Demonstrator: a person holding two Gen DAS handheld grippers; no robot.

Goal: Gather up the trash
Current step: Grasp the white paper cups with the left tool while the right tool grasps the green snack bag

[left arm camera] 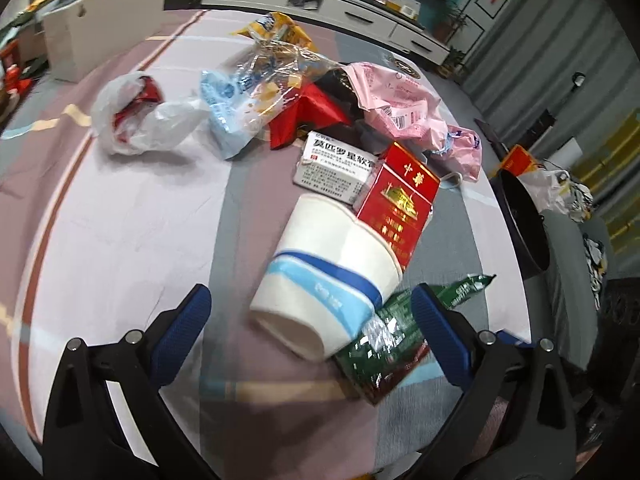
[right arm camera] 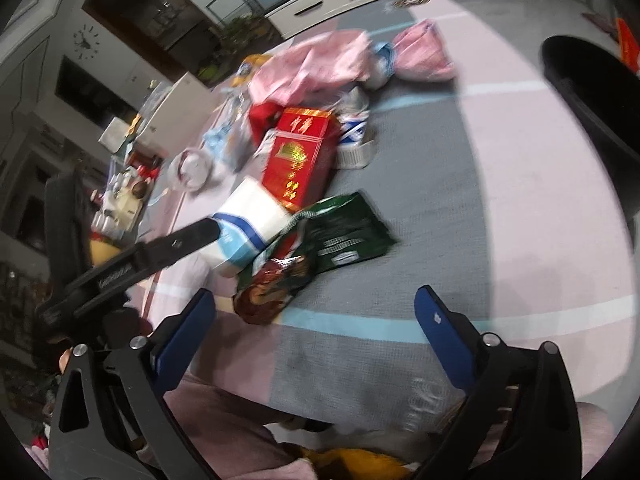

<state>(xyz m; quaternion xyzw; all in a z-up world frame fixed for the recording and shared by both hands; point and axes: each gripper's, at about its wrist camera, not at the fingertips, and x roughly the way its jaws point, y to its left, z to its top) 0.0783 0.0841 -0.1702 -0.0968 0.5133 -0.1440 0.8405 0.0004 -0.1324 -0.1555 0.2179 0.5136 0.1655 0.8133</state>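
Both tongs [left arm camera: 312,312] [right arm camera: 314,312] tilt downward, spread wide, over the paper cup [left arm camera: 324,276].

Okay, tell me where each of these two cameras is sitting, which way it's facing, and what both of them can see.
Left wrist: on the left gripper, angled down at the paper cup lying between its open blue fingers.
Right wrist: on the right gripper, angled down at the rug and the green wrapper; its jaws stand open and empty, and the left gripper's black arm crosses in from the left.
Shared: cup, wrapper, red carton, pink bags, black bin.
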